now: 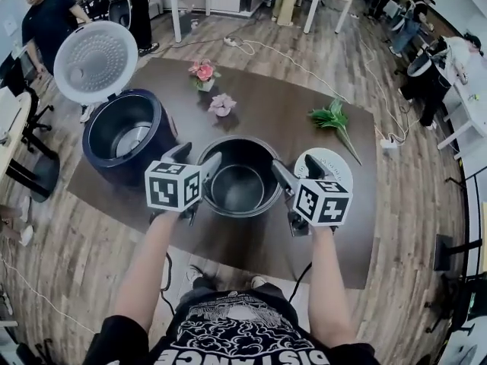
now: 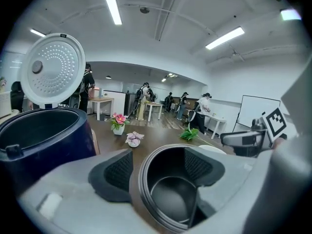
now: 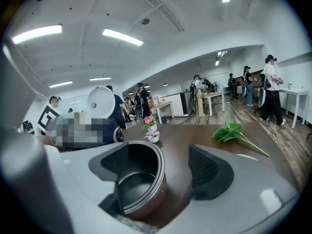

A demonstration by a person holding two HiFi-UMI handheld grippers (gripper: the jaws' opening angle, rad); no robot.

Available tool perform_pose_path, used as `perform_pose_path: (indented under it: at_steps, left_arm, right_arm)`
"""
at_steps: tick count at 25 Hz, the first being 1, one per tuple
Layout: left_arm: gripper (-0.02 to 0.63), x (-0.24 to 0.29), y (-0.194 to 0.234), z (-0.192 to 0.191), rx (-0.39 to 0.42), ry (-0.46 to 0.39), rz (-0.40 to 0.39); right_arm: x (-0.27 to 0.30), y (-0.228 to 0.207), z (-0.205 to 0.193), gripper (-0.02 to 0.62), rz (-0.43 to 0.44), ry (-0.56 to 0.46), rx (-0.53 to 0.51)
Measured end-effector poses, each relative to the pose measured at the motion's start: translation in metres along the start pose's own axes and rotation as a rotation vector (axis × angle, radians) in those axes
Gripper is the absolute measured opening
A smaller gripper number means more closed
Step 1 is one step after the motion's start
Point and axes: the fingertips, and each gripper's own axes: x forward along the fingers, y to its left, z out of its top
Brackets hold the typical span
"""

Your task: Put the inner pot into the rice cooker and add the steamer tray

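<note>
Near pot [image 1: 240, 188] | left gripper [image 1: 198, 158], right gripper [image 1: 298, 169] wide, straddling its rim | I'd clamp evenly, lift level.

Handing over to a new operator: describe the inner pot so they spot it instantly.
On the brown table, look at the near edge, right of the navy rice cooker with its white lid raised. The inner pot sits between the left gripper and right gripper; unlike the cooker, it is the smaller, lidless dark bowl with a ridged rim.

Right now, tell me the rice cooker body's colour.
The rice cooker is dark navy blue; head view shows it best.
</note>
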Motion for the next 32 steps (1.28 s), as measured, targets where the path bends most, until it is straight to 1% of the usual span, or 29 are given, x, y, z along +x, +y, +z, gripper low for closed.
perform_pose_path:
  at_steps: [4,10,15,20,23,26,29,32]
  left_arm:
    - [0.331,0.007,0.002,-0.002,0.023,0.023,-0.067]
    - [0.331,0.008,0.008,-0.01,0.042,0.057,-0.143]
    - [0.331,0.014,0.011,-0.022,0.028,0.098,-0.199]
    - [0.331,0.017,0.014,-0.04,-0.016,0.142,-0.236]
    - [0.331,0.021,0.013,-0.049,-0.039,0.176,-0.244]
    - [0.331,0.024,0.013,-0.054,-0.062,0.192,-0.234]
    - [0.319,0.025,0.008,-0.057,-0.076,0.196,-0.226]
    - [0.289,0.029,0.006,-0.063,-0.096,0.205,-0.216]
  right_arm:
    - [-0.005,0.004,-0.007,0.376,-0.065,-0.008,0.028]
    - [-0.01,0.016,-0.016,0.373,-0.144,-0.007,0.061]
    - [-0.008,0.021,-0.032,0.365,-0.19,0.02,0.096]
    - [-0.004,0.023,-0.049,0.33,-0.225,0.064,0.123]
    - [-0.001,0.02,-0.056,0.32,-0.223,0.084,0.137]
    - [0.007,0.017,-0.064,0.31,-0.196,0.115,0.139]
    - [0.012,0.011,-0.073,0.298,-0.179,0.142,0.144]
    - [0.015,0.006,-0.077,0.277,-0.168,0.164,0.161]
